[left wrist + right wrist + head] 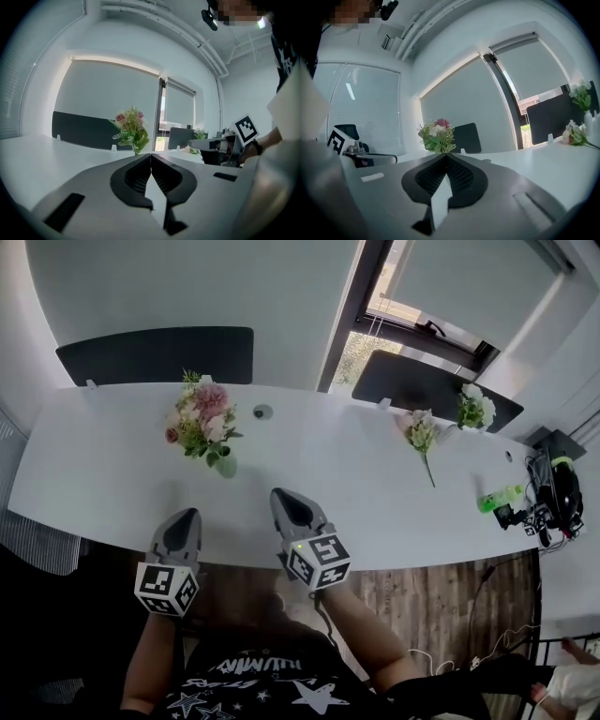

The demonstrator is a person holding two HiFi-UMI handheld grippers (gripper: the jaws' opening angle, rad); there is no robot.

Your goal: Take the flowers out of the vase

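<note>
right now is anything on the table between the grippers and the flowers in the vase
Nothing visible: only bare table lies between the flowers and the left gripper and right gripper, both shut and empty.

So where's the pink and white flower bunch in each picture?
Head view: pink and white flower bunch, upper left, on the white table.
Left gripper view: middle, slightly left.
Right gripper view: middle, slightly left.
Shared landmark: the black panel behind it.
</note>
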